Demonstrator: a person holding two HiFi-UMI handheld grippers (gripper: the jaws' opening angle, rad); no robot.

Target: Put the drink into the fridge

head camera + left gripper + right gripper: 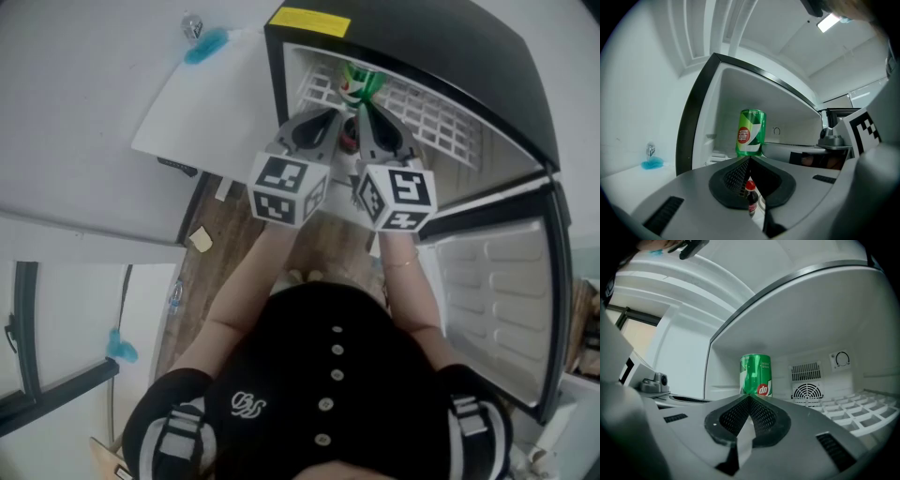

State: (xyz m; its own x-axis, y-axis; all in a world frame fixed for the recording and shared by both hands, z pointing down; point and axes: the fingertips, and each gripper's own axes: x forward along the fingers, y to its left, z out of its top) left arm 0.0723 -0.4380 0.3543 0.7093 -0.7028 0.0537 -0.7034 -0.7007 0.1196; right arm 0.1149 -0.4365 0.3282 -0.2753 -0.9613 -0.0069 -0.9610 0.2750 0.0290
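Left gripper (749, 158) & right gripper (749, 397), jaws pressed together, empty, face tall green drink can (756, 375) upright on white wire fridge shelf (441, 122); only left gripper view shows red-capped dark bottle (750, 197); wood-plank floor (211, 248) below.

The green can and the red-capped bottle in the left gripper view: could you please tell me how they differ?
The green can is a broad cylinder with a red-and-white logo; the red-capped bottle is dark and narrow-necked. The can stands on the white wire shelf, seen above the jaw tips; the bottle shows lower down, only partly, through the gap under the shut jaws of the left gripper. Both stand upright; neither is held.
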